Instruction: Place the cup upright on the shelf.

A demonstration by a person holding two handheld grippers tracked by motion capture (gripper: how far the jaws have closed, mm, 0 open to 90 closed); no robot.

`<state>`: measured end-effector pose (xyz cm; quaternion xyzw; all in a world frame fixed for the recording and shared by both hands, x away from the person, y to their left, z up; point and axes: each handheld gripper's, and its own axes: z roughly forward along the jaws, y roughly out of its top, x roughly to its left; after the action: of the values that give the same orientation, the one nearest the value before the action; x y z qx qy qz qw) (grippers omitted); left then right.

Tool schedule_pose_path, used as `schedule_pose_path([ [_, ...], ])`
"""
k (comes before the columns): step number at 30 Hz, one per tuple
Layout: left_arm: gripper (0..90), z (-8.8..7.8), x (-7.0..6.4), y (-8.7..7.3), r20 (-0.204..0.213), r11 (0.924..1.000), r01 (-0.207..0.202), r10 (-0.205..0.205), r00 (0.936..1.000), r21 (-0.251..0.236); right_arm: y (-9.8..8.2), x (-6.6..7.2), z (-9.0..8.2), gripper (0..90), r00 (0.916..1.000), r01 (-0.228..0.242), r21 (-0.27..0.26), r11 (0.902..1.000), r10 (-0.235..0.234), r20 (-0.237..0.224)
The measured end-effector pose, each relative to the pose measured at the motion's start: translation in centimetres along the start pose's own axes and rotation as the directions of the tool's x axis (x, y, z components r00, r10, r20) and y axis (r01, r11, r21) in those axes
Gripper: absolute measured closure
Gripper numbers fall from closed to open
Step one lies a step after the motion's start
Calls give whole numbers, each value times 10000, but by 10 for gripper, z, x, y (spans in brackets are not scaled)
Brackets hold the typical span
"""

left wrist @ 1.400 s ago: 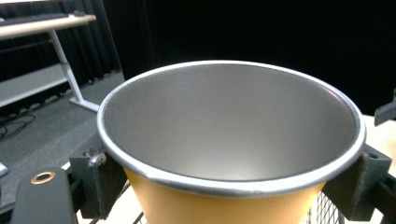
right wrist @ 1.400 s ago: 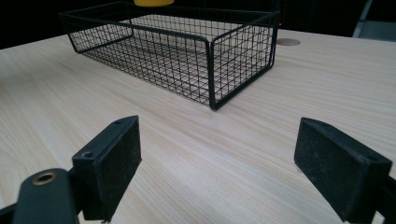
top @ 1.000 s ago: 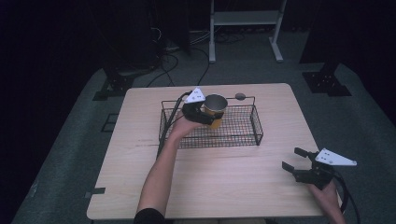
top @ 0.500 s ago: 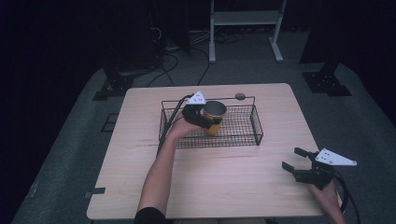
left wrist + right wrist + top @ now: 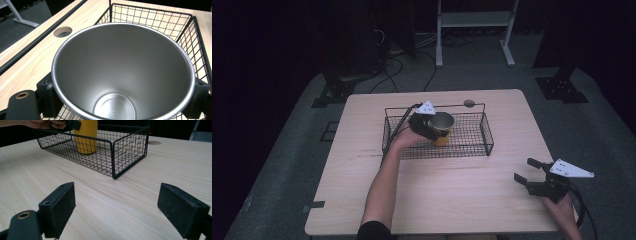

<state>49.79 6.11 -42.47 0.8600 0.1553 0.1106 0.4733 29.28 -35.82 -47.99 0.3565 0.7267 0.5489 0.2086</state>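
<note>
- The left claw [image 5: 432,131] is clamping the yellow steel cup [image 5: 442,127], which is standing upright inside the wire basket [image 5: 482,131] on the counter [image 5: 462,190].
- The right claw [image 5: 531,172] is hovering with jaws apart, well away from the basket.

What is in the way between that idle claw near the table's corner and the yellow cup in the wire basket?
The black wire basket itself: its mesh wall stands between the open right claw and the yellow steel cup with the silver inside. The left claw is also clamped on the cup's rim. The bare wooden table between them holds nothing else.
</note>
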Motion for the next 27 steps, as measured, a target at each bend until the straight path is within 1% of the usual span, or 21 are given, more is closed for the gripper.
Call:
schedule_pose_path([
  [3,128,-1,0,-1,-26,10000,15,-15,10000,61,0,0,0,137,10000,-2,-1,10000,2,-1],
  [10,103,-2,0,0,-2,10000,65,-65,10000,-58,0,0,0,137,10000,-1,-2,10000,1,0],
  [17,83,-4,1,0,-91,9999,50,-51,9999,-141,0,0,0,137,10000,-2,-3,10000,2,-3],
  [21,63,-5,0,2,-101,9997,50,-53,9999,-249,0,0,0,137,10000,-4,-3,10000,4,-2],
  [23,33,-5,0,2,-140,9995,77,-82,9999,-321,0,0,0,138,10000,-14,-5,10000,14,1],
  [26,28,-8,-1,4,-159,9983,115,-124,9998,-576,0,0,0,137,10000,-18,-4,10000,18,4],
  [27,27,-8,-1,5,-182,9983,67,-78,9998,-574,0,0,0,137,10000,-12,-2,10000,12,2],
])
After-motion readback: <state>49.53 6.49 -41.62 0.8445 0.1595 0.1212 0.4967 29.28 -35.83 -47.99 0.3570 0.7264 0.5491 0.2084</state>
